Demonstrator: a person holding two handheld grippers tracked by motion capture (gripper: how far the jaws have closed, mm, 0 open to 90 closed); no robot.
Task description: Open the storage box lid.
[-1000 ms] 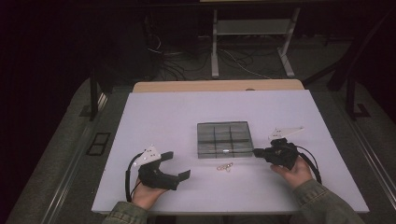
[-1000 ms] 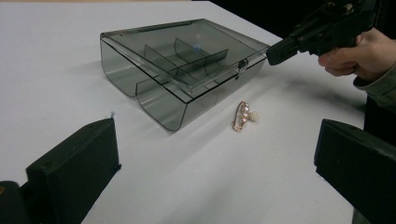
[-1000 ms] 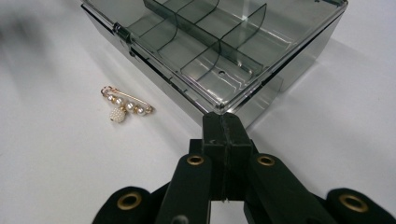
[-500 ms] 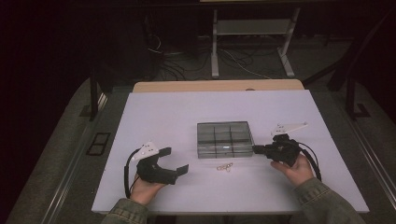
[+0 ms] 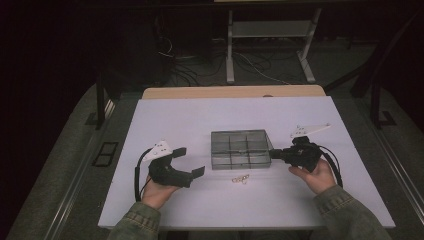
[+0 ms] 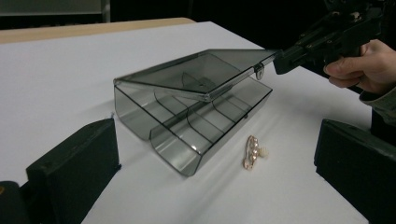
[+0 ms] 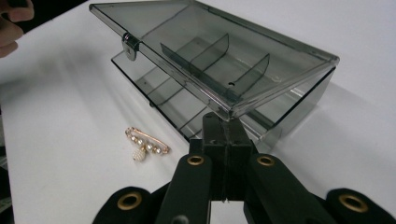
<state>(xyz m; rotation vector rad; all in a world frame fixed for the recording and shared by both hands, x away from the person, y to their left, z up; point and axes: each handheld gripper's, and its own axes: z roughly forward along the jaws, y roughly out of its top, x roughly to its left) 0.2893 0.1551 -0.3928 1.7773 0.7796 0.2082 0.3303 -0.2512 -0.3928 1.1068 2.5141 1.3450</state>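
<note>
Both grippers are busy: right gripper [image 5: 274, 154], jaws pressed together, wedges under the right edge of the lid [image 6: 198, 74], propping it up so the smoky clear compartment box [image 5: 240, 149] at mid-table gapes. Left gripper [image 5: 192, 161] hangs spread wide, empty, near left. Pearl brooch pin [image 5: 241, 178] lies just in front, probably waiting to go in.

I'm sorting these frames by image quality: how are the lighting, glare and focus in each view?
High view: dim, with dark surroundings, while the white table is evenly lit; the brooch is too small to make out. Left gripper view: the box is sharp, its lid shows soft sheen, and the near jaws are blurred. Right gripper view: the box casts a soft shadow, and the right gripper is near-black, with little detail.
</note>
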